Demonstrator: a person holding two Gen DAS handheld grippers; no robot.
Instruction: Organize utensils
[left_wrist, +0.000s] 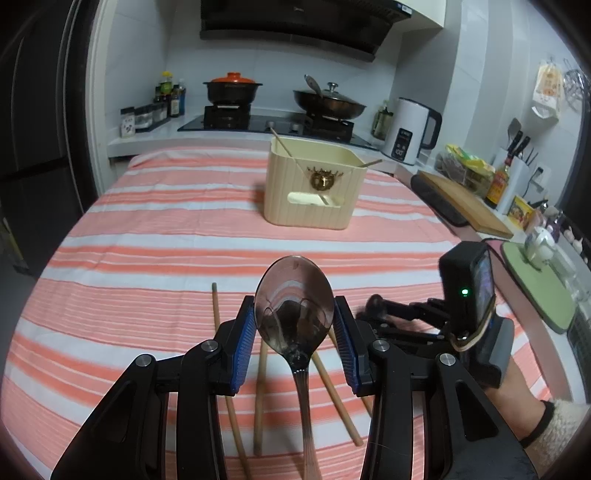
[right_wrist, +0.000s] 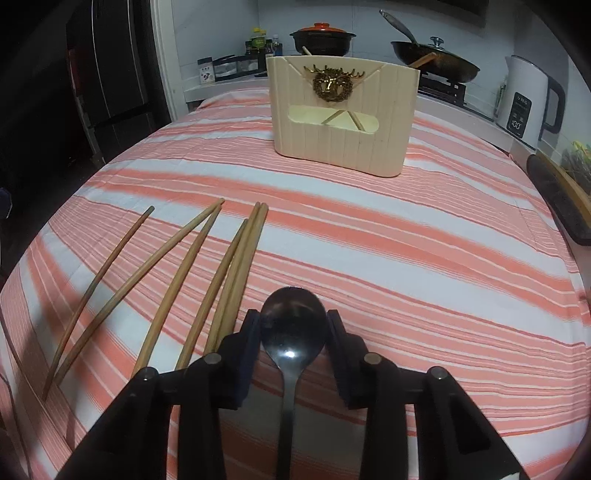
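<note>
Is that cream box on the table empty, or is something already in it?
Not empty. The cream box holds chopsticks: their tips stick out above its rim and show through its front slot.

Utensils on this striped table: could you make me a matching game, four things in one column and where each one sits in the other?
Things
1. shiny silver metal spoon
2. dark metal spoon
3. loose wooden chopsticks
4. cream ribbed utensil box

Places
A. lying flat on the pink-and-white striped cloth
B. between the pads of the left gripper
C. standing upright at the cloth's far end
D. between the pads of the right gripper

Pairs: 1-B, 2-D, 3-A, 4-C
</note>
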